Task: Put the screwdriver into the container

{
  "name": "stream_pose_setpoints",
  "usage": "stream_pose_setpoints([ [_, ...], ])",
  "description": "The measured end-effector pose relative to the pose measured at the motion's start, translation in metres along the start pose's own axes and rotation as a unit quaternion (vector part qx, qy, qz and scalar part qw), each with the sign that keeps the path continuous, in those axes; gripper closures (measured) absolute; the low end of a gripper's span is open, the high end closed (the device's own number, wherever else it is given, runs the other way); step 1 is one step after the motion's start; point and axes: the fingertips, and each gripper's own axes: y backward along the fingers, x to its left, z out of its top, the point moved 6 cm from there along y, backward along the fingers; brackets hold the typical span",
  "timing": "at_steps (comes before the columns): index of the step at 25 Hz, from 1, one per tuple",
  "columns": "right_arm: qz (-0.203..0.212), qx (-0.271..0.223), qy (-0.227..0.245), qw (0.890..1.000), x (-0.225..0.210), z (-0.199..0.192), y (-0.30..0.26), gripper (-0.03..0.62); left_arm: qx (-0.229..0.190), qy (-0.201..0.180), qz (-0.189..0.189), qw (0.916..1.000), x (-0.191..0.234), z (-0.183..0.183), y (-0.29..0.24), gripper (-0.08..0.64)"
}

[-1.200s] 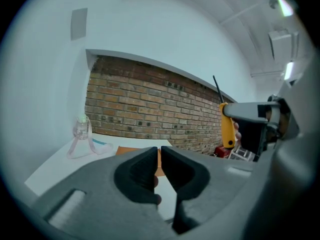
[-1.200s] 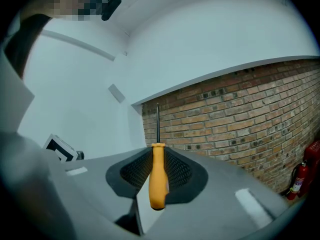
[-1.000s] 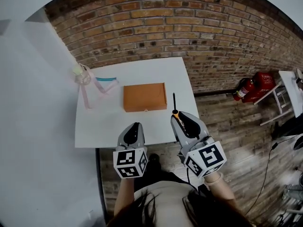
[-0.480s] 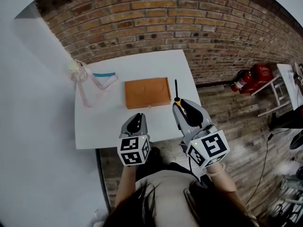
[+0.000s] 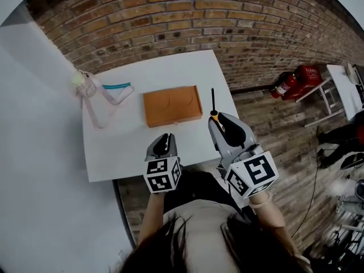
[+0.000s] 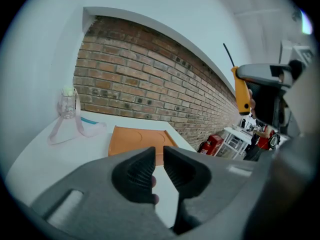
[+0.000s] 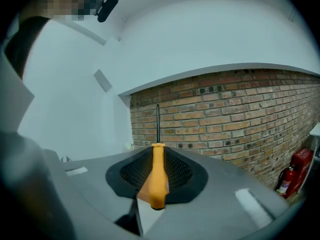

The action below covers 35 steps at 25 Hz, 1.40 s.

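The right hand-held gripper (image 5: pixel 219 123) is clenching the orange-handled screwdriver (image 5: pixel 212 101), which is pointing toward 12 o'clock, just beside the orange container (image 5: pixel 172 105) at its 3 o'clock. The left hand-held gripper (image 5: pixel 165 143) is hovering empty at the 6 o'clock edge of the desk (image 5: pixel 114 147), and its jaws have just been opening.

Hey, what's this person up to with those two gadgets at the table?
A person holds a gripper in each hand over a white table. The right gripper is clamped on an orange-handled screwdriver, its shaft pointing ahead. The left gripper, with nothing between its jaws, has just been opening them near the orange container, which lies flat with its lid apparently closed. The screwdriver is not yet in it.
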Motion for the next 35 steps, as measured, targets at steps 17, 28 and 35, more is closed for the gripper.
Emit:
stream_pose_setpoints([
  [17,0.059,0.017,0.000,0.998,-0.037,0.000,-0.013,0.517,0.004,0.046,0.071,0.9964,-0.005,-0.027,-0.030,0.491],
  [28,0.089,0.042,0.005,0.995,-0.065,-0.008,-0.027,0.517,0.013,0.064,0.098,0.9930,-0.010,-0.039,-0.061,0.485],
  [35,0.095,0.054,0.013,0.994,-0.078,-0.009,-0.035,0.517,0.022,0.073,0.105,0.9915,-0.007,-0.046,-0.080,0.473],
])
